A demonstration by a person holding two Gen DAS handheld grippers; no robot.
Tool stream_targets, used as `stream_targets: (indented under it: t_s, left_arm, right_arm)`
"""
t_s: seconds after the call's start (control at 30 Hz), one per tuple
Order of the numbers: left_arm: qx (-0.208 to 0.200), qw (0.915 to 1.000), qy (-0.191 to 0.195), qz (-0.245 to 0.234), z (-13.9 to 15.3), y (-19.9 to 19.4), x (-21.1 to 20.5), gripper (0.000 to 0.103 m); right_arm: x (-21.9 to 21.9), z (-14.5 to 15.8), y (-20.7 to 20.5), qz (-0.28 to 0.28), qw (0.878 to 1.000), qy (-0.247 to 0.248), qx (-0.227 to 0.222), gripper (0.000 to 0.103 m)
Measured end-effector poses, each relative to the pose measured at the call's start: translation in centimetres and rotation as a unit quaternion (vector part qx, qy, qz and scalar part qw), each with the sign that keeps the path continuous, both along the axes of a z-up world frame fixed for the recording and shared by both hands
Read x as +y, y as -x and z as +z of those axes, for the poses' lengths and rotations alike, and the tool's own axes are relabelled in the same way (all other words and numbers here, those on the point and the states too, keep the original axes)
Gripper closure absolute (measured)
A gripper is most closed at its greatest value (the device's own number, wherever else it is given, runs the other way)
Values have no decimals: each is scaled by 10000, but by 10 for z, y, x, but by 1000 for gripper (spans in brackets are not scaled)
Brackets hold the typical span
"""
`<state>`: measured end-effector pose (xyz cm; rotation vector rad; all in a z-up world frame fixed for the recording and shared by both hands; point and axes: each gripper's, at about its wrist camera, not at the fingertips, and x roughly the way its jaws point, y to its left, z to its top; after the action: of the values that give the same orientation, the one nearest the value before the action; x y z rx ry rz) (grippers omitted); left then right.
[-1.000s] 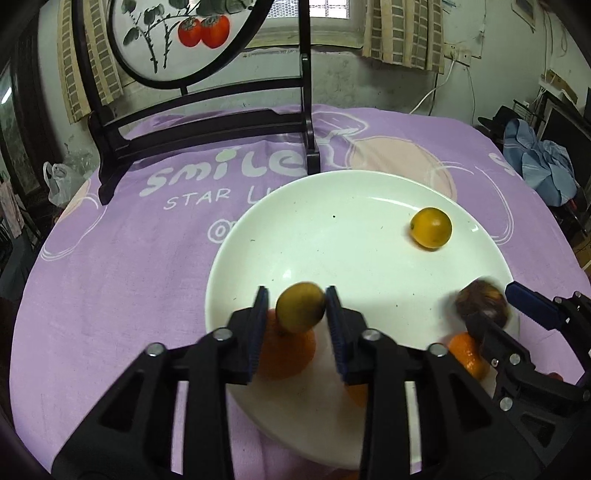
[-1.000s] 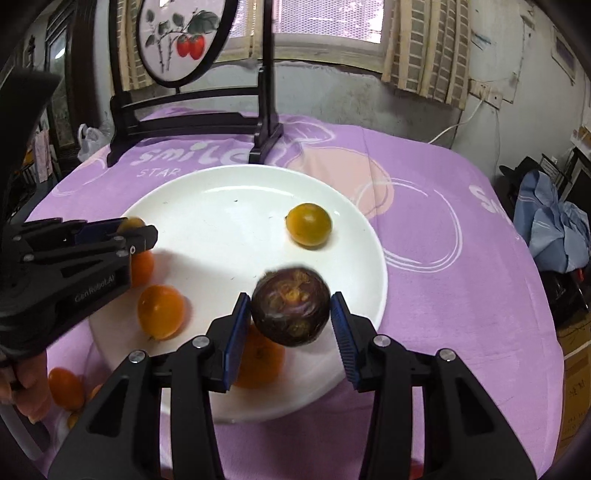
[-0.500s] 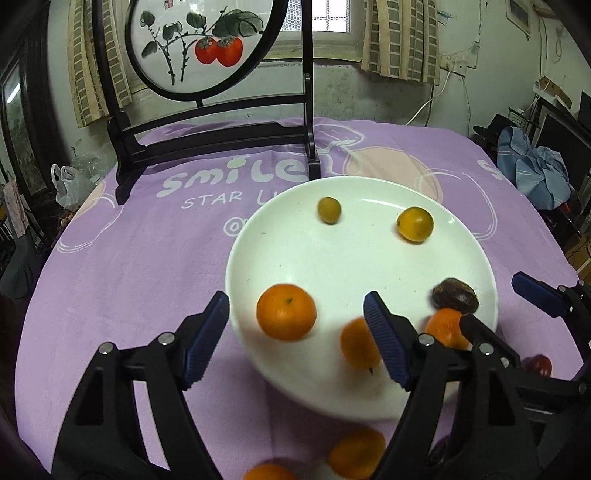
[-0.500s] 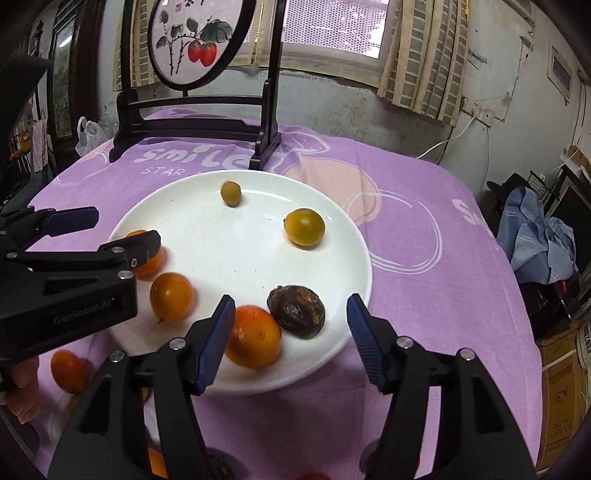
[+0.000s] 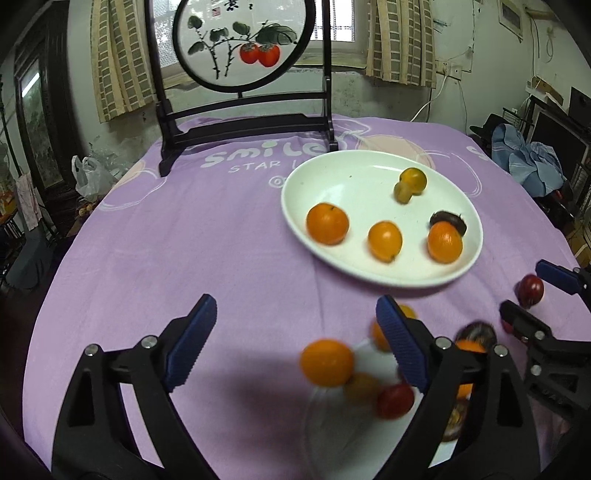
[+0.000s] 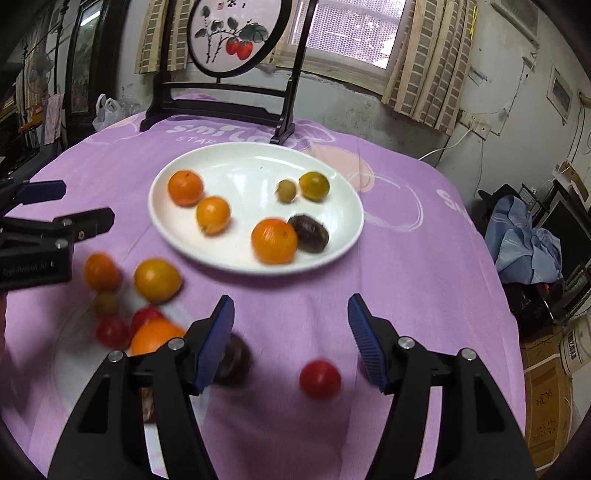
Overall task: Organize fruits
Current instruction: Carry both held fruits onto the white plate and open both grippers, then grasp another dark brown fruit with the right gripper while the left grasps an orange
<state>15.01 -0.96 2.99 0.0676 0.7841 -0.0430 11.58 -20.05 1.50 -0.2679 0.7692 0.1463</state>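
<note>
A white plate point(image 5: 369, 273) point(image 6: 343, 199) on the purple cloth holds several fruits: oranges point(image 5: 327, 223) point(image 6: 274, 240), a dark passion fruit point(image 5: 448, 220) point(image 6: 308, 233) and a small green fruit point(image 5: 403, 192) point(image 6: 286, 190). Near me a loose pile lies on a clear bag: an orange point(image 5: 326, 362), a yellow one point(image 6: 157, 280), red fruits point(image 5: 395, 400) point(image 6: 320, 378). My left gripper point(image 5: 291, 345) is open and empty above the pile. My right gripper point(image 6: 290, 338) is open and empty, with the red fruit just below it.
A black wooden stand with a round painted screen point(image 5: 243, 40) point(image 6: 236, 33) stands behind the plate. A blue cloth heap point(image 6: 524, 240) lies off the table's right side. A white plastic bag point(image 5: 88, 177) sits left of the table.
Both grippers let go of their fruits onto the plate, opened wide, then pulled back and up towards me. The loose pile of fruit near me has come into view.
</note>
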Motion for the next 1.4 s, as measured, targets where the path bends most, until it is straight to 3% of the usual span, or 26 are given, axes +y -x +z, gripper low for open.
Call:
stream_targets:
  t_s: [0.27, 0.37, 0.77, 0.87, 1.03, 1.4]
  left_arm:
    - [59, 9997, 171, 157, -12, 21, 29, 11]
    - [107, 9996, 174, 194, -19, 21, 35, 11]
    - [264, 9983, 407, 315, -26, 13, 46, 11]
    - [295, 9988, 308, 227, -28, 13, 39, 11]
    - [324, 9991, 247, 140, -33, 12, 34, 11]
    - [653, 9942, 847, 128, -39, -7, 21, 13]
  right_arm:
    - [11, -16, 48, 616, 9951, -476, 615, 39]
    - [29, -28, 52, 711, 9945, -253, 723, 39]
    - [79, -49, 43, 1161, 9889, -113, 924, 37]
    - [70, -48, 38, 1112, 9873, -542, 999, 62]
    - [55, -42, 41, 1049, 9866, -822, 944, 62]
    - [43, -39, 48, 1125, 9838, -1078, 882, 62]
